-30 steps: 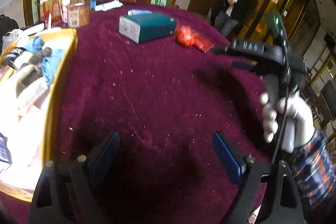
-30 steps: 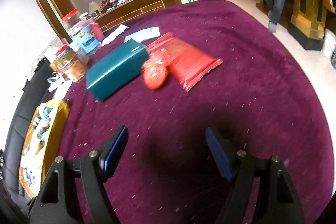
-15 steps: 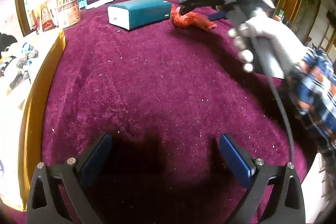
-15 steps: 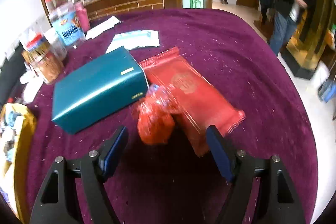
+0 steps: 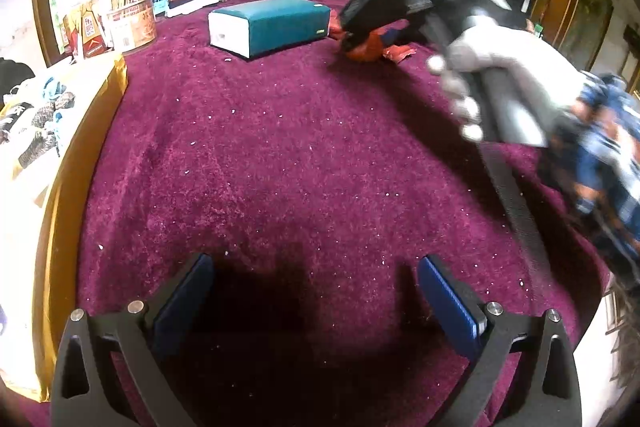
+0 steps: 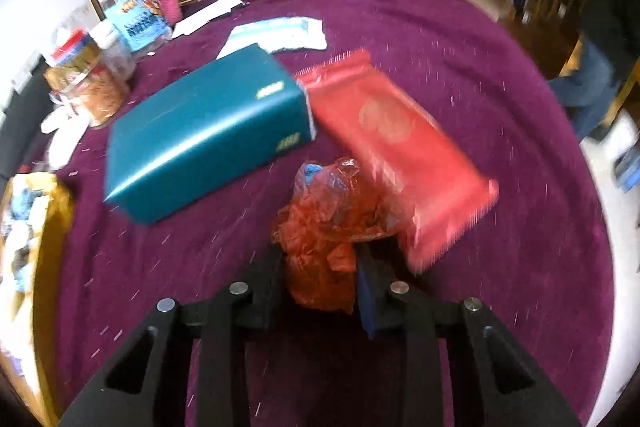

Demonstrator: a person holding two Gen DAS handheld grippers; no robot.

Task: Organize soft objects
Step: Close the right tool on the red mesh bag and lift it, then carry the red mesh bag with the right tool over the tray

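A: What does the right gripper [image 6: 320,267] have?

B: A crumpled red bag [image 6: 328,227]. The jaws are squeezed in on its lower end, one pad on each side, with the rest of it bulging out ahead of the fingers. A bit of blue shows through the plastic at the top.

A: Where does the bag sit?

B: On the purple tabletop [image 6: 460,39], just in front of the teal box [image 6: 208,131] and touching the near edge of the flat red packet [image 6: 396,147]. Box and packet lie side by side, corners almost meeting.

A: And the left gripper [image 5: 316,301]?

B: Wide apart, nothing between the blue pads, only bare cloth and its own shadow. It points down at the near part of the tabletop, well apart from the bag.

A: Can it see the other one?

B: Yes. From the left wrist, a gloved hand [image 5: 500,75] with a plaid sleeve holds the right gripper, reaching across to the bag beside the box. It is blurred.

A: Anything else?

B: Jars [image 6: 96,83] with red lids stand at the far left, a white pack [image 6: 280,35] lies behind the box, and a yellow-rimmed tray [image 5: 116,75] of cloth scraps sits at the left edge.
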